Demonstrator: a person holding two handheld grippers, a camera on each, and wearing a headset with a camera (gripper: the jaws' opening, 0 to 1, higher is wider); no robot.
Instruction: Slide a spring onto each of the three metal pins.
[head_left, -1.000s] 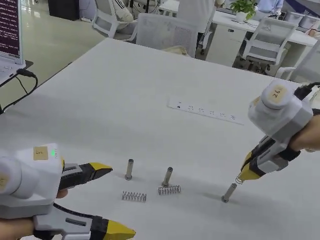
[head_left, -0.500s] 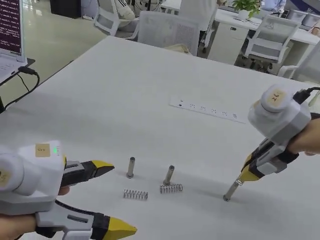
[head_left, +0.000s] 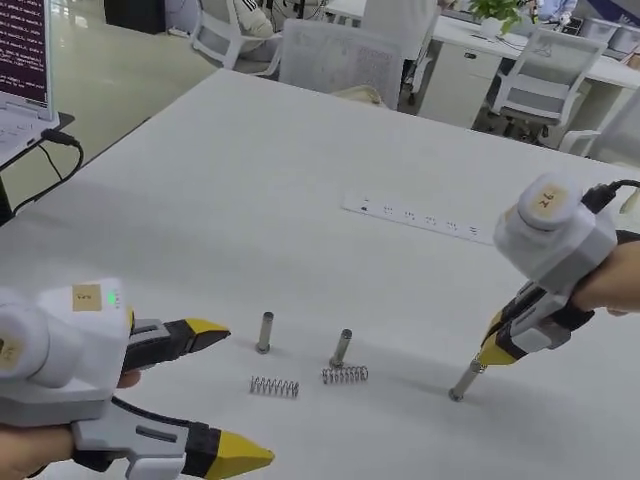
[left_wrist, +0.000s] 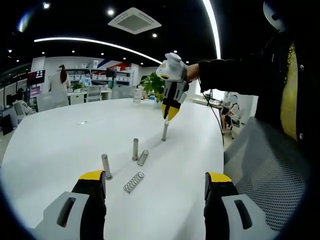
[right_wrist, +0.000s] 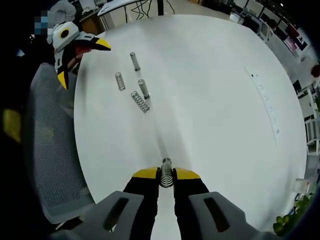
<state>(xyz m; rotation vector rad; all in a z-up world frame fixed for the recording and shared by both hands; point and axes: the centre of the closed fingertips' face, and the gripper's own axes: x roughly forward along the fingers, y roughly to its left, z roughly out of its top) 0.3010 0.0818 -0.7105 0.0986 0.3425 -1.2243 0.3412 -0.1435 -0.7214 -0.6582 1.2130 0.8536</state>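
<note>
Thin coiled spring, seemingly atop pin

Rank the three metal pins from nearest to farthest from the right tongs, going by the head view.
1. Right pin, at the tips of the right tongs, which grip a spring over it.
2. Middle pin, centre of the row.
3. Left pin, far end of the row.

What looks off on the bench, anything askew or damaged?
Nothing stands out. The left pin, middle pin and right pin stand on the table. The left spring and middle spring lie flat beside them. The right hand-held gripper holds the third spring at the right pin's top.
</note>
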